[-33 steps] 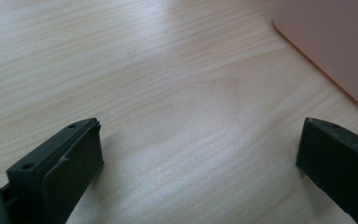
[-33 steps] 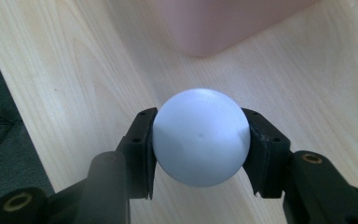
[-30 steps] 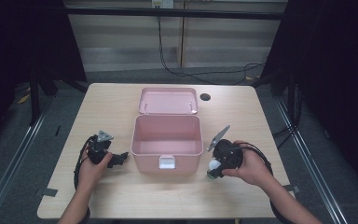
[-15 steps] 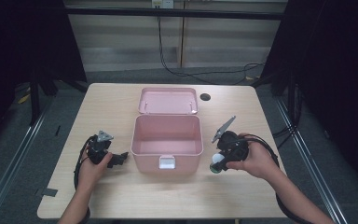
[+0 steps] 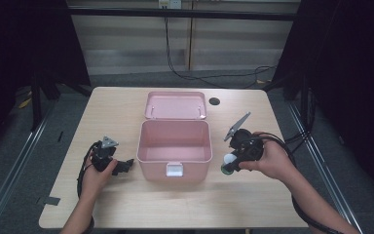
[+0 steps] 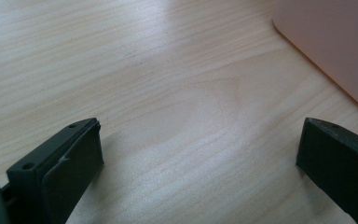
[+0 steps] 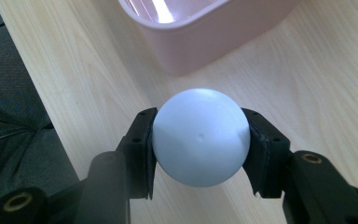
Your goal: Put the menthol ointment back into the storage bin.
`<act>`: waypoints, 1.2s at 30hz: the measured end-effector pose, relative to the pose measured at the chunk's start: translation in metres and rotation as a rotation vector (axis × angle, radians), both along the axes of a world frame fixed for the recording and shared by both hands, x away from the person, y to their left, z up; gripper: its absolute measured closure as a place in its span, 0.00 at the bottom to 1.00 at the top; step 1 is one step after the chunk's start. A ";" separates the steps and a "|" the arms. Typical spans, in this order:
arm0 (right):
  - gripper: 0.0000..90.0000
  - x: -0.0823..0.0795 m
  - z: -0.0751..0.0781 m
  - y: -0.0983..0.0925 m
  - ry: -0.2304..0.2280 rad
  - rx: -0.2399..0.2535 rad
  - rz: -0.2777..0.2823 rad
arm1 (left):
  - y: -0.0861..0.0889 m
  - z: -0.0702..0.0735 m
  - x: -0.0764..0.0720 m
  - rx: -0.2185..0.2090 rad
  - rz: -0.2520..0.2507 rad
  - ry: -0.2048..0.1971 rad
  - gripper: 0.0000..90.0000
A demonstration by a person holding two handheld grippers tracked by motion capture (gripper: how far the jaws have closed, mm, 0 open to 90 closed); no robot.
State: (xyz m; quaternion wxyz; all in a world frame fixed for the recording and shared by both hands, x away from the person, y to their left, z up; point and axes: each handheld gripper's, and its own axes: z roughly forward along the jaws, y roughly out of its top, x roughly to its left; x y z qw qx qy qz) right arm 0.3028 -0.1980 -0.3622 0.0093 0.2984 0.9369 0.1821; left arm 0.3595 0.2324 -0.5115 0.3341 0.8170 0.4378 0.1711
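Right tongs (image 7: 200, 144) are clamped on a white ball (image 7: 200, 137), both pads pressed flat against its sides, and the ball hangs above the tabletop (image 7: 317, 79) just off the right front corner of the pink box (image 7: 205, 32). From the high view the ball (image 5: 229, 160) sits at the low end of the right tongs (image 5: 230, 165), close beside the box (image 5: 174, 146) but not touching it. Box is open and looks bare inside, with its lid (image 5: 175, 105) lying flat behind it. Left tongs (image 6: 200, 163) are spread wide with nothing between them, hovering low over bare wood just left of the box; in the high view the left tongs (image 5: 121, 165) point toward its left wall.
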 end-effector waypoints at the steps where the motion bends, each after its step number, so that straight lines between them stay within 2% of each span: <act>1: 0.56 0.001 0.002 -0.001 -0.003 -0.004 0.001 | 0.000 0.000 0.000 0.000 0.000 0.000 0.00; 7: 0.56 0.006 0.013 -0.002 -0.010 -0.016 -0.003 | 0.000 0.000 0.000 0.002 -0.001 -0.001 0.00; 20: 0.56 0.017 0.034 -0.004 -0.014 -0.004 -0.035 | 0.000 0.000 0.000 0.002 -0.001 0.000 0.00; 36: 0.56 0.031 0.058 0.006 -0.007 -0.023 -0.063 | 0.000 0.000 0.000 0.003 -0.002 0.001 0.00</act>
